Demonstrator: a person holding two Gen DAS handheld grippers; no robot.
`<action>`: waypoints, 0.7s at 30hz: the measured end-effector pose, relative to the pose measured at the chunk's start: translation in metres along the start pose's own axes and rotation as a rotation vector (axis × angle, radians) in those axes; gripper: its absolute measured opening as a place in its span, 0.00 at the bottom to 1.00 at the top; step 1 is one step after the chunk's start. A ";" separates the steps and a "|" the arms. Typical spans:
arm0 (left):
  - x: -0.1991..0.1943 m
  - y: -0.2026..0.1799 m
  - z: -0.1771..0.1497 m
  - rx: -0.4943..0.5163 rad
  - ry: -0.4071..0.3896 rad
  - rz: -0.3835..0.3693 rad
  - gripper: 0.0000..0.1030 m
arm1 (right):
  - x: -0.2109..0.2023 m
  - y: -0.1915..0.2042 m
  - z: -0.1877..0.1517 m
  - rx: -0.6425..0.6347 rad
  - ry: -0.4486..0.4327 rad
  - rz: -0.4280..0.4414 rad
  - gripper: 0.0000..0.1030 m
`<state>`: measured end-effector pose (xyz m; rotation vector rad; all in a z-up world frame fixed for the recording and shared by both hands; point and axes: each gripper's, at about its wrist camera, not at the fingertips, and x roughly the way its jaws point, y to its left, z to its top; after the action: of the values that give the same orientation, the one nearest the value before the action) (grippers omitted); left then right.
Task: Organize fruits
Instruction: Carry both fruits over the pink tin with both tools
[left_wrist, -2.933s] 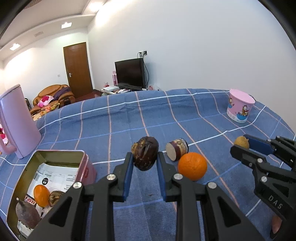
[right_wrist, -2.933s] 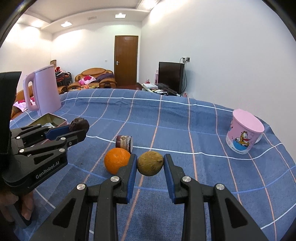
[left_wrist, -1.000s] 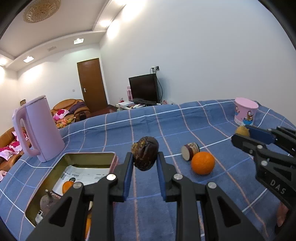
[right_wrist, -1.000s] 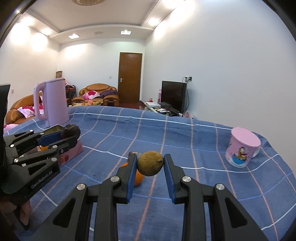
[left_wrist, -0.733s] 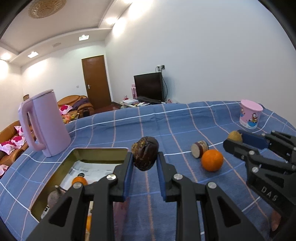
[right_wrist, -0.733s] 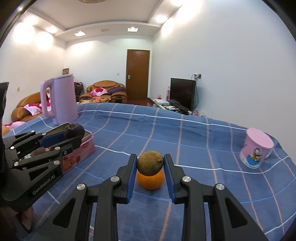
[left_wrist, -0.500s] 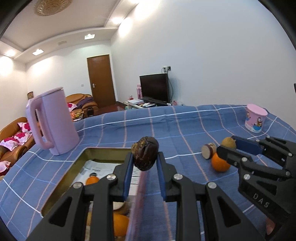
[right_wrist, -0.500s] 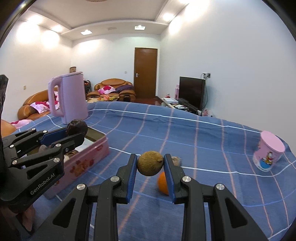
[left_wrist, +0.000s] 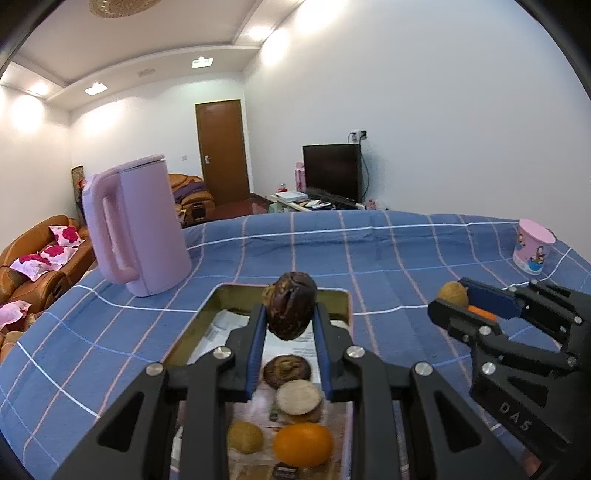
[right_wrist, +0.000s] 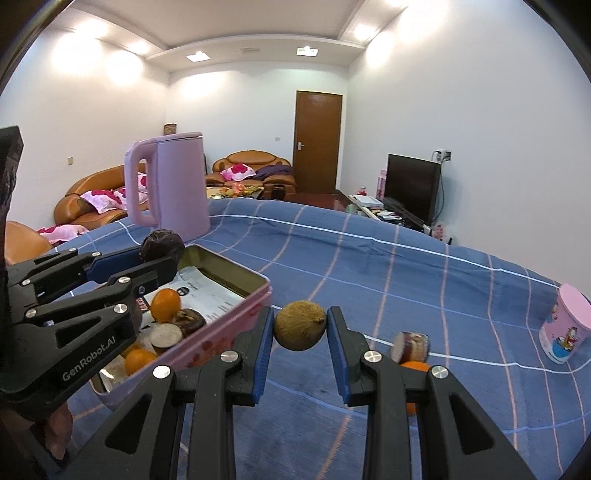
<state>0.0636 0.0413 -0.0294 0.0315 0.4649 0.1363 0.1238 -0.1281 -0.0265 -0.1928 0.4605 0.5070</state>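
fruit first: from my left wrist camera, my left gripper (left_wrist: 290, 328) is clamped on a dark wrinkled fruit (left_wrist: 291, 310), pinched between the blue pads, and it hangs above the open pink tin (left_wrist: 349, 306). inside the tin, on printed paper, i see a dark round fruit (left_wrist: 287, 370), a cut piece with a pale face (left_wrist: 299, 398), a small tan fruit (left_wrist: 244, 437) and an orange (left_wrist: 303, 445), all close together toward my end. to the right, my right gripper (left_wrist: 452, 299) comes in from the side, closed on a round tan fruit (left_wrist: 452, 293). a pink kettle (left_wrist: 136, 229) stands on the blue checked cloth (left_wrist: 369, 251) beyond the tin's far left corner, and a pink cartoon cup (left_wrist: 533, 251) sits well apart at the far right.

from my right wrist camera, the right gripper (right_wrist: 300, 330) grips the round tan fruit (right_wrist: 300, 330) between both pads, held above the cloth just beside the tin's (right_wrist: 221, 334) long pink wall, outside it. the left gripper (right_wrist: 162, 256) reaches in from the left over the tin with the dark wrinkled fruit (right_wrist: 161, 245) in its tips. in the tin i make out two oranges, one small (right_wrist: 166, 304) and one nearer (right_wrist: 138, 361), plus the dark fruit (right_wrist: 190, 317) and the pale-faced piece (right_wrist: 166, 339). on the cloth (right_wrist: 369, 266) to the right lies a cut fruit piece (right_wrist: 412, 347), with another orange (right_wrist: 413, 369) mostly hidden behind my finger. the kettle (right_wrist: 170, 184) stands behind the tin; the cup (right_wrist: 567, 325) is at the far right.
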 end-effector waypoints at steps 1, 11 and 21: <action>0.001 0.003 0.000 -0.004 0.003 0.005 0.26 | 0.001 0.003 0.001 -0.003 -0.001 0.007 0.30; 0.007 0.027 -0.001 -0.027 0.028 0.043 0.26 | 0.014 0.025 0.011 -0.031 -0.004 0.050 0.30; 0.016 0.047 0.000 -0.047 0.054 0.080 0.26 | 0.025 0.044 0.020 -0.058 -0.004 0.085 0.30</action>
<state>0.0720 0.0901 -0.0341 0.0007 0.5143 0.2269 0.1284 -0.0739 -0.0238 -0.2283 0.4522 0.6038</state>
